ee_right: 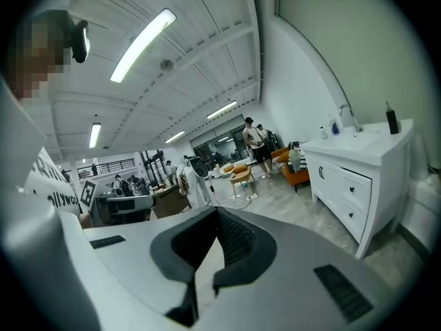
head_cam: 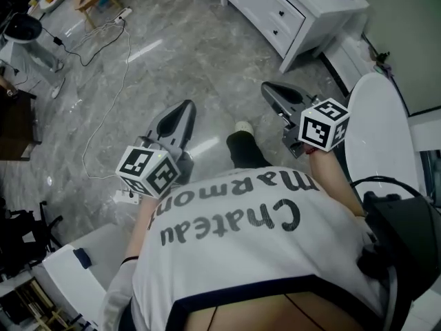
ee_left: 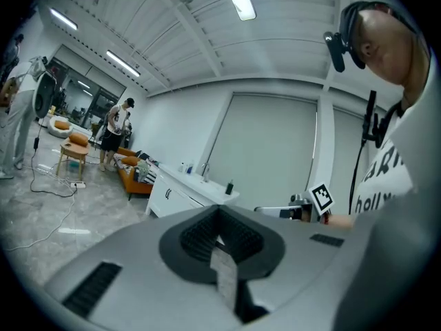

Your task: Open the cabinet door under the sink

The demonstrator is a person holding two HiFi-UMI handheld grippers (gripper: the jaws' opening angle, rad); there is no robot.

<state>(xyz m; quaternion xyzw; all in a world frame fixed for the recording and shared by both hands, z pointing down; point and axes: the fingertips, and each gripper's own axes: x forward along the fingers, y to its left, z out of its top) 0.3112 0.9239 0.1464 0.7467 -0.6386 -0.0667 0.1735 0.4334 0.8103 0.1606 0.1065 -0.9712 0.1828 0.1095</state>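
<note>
- A person seen from above holds a gripper in each hand over a grey marble-look floor (head_cam: pixel 172 54), facing a white sink cabinet (head_cam: pixel 275 5).
- The sink cabinet stands against the wall, and a tap (ee_right: pixel 346 116) and a dark bottle (ee_right: pixel 391 119) stand on its top.
- The cabinet door (ee_right: pixel 331 179) under the sink is closed; two drawers (ee_right: pixel 357 197) sit beside it in the same front.
- The left gripper (head_cam: pixel 185 109) is well short of the cabinet and points toward it. Its jaws are pressed together with nothing between them.
- The right gripper (head_cam: pixel 270 89) is the nearer of the two to the cabinet, though not touching it. Its jaws are also pressed together and hold nothing.
- Each gripper carries a cube with black and white square markers: the left cube (head_cam: pixel 148 171) and the right cube (head_cam: pixel 324 124).
- A white rounded fixture (head_cam: pixel 379 136) lies just beside the cabinet's near end.
- A thin cable (head_cam: pixel 103 109) trails over the floor, well away from the cabinet.
- Past the cabinet's far end stand a low wooden table (ee_right: pixel 241 178) and an orange sofa (ee_right: pixel 293 167), with people near them.
</note>
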